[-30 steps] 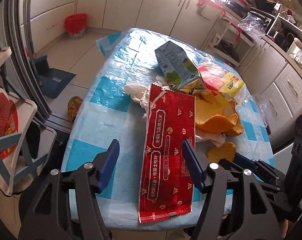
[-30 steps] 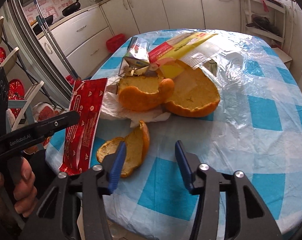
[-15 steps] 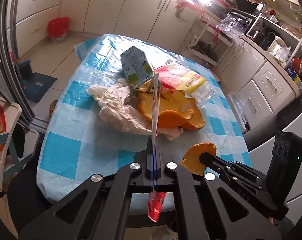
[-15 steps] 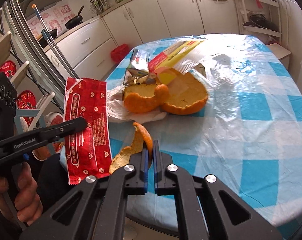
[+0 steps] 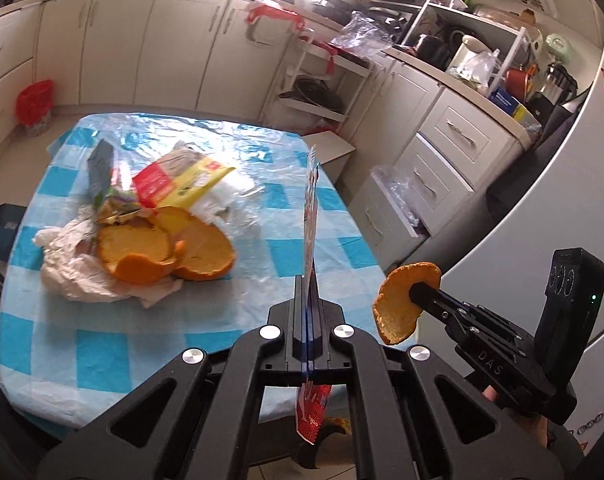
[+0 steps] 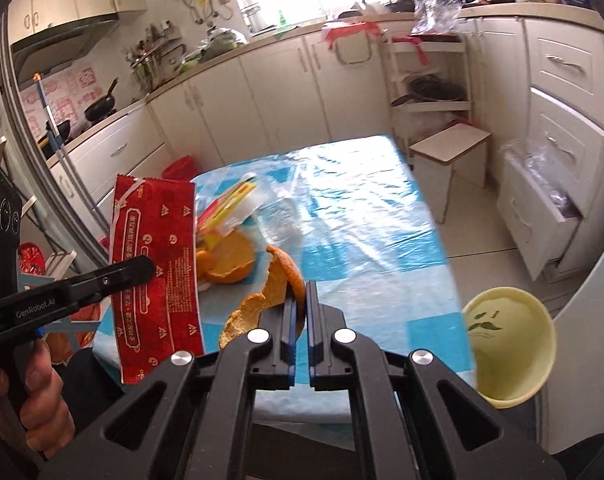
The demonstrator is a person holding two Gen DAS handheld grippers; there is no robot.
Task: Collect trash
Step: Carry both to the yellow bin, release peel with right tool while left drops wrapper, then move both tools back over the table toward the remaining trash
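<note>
Far left on the bench (image 5: 102,344), a pile: tissue (image 5: 70,268), big orange peels (image 5: 162,248), a carton (image 5: 102,168) and a yellow packet (image 5: 194,176). Centre, the left tool (image 5: 309,292) is clamped on the red wrapper (image 6: 154,272) (edge-on from its own camera), lifted above the bench. Right, the right tool (image 6: 300,300) is pinched together on a peel piece (image 5: 401,300), also held aloft.

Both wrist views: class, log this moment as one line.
left gripper: shut on red wrapper | right gripper: shut on orange peel | both lifted off table | pile remains
</note>
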